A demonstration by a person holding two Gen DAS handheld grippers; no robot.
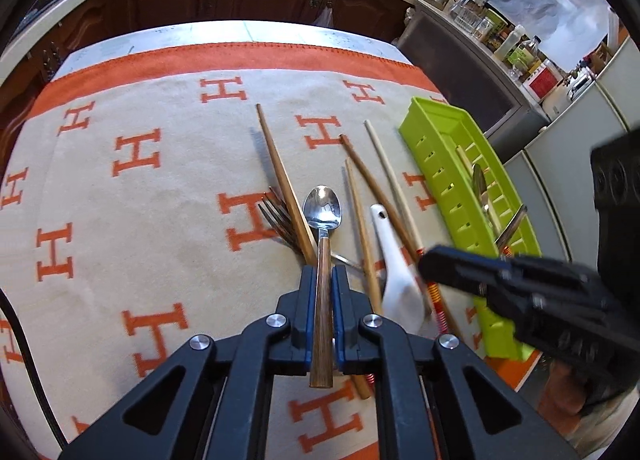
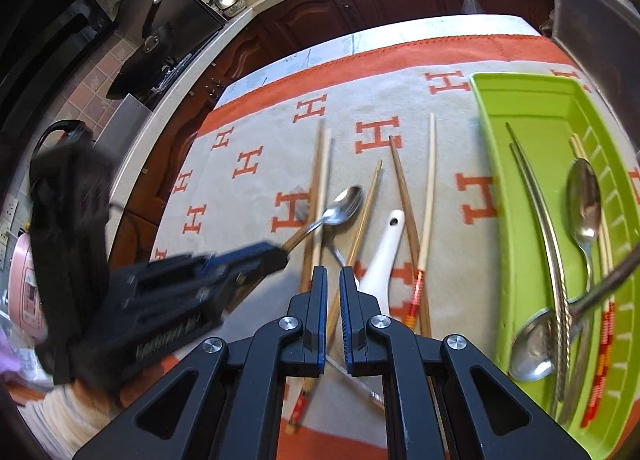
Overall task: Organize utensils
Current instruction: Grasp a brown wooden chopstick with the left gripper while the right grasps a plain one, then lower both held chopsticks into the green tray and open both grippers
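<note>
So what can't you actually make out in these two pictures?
- Fork, left wrist view: its handle is hidden under a chopstick and the left gripper, which holds the wooden-handled spoon.
- Green tray, right wrist view: near end cut off by the picture edge.
- Right gripper, left wrist view: blurred.

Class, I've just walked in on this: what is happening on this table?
A person is sorting utensils with two hand-held grippers. The left hand-held gripper is shut on a wooden-handled spoon. The right hand-held gripper is empty above the chopsticks and white spoon. The green tray already holds some cutlery.
</note>
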